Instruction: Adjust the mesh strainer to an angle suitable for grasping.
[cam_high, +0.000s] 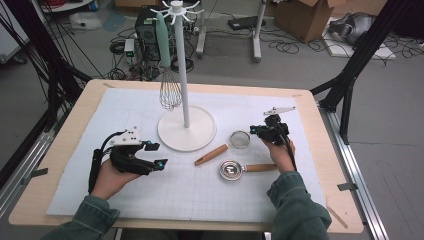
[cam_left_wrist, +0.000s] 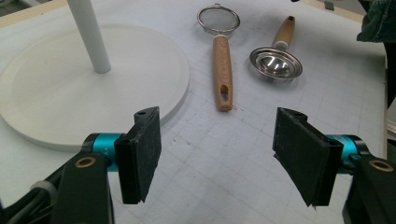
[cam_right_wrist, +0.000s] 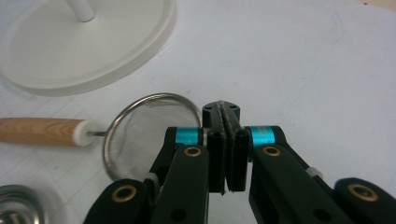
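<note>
Right gripper (cam_right_wrist: 226, 140) jaws pressed together, gripping nothing, beside strainer (cam_right_wrist: 149, 133) rim. Left gripper (cam_left_wrist: 217, 158) jaws apart, strainer's wooden handle (cam_left_wrist: 223, 70) ahead. Advisable: part jaws, straddle rim squarely, then clamp.

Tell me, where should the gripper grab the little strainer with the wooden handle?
Probably the wooden handle, not the thin wire ring. The strainer lies flat on the mat, so come from above with the jaws straddling the handle. The left gripper is open, and the handle end points toward it.
</note>
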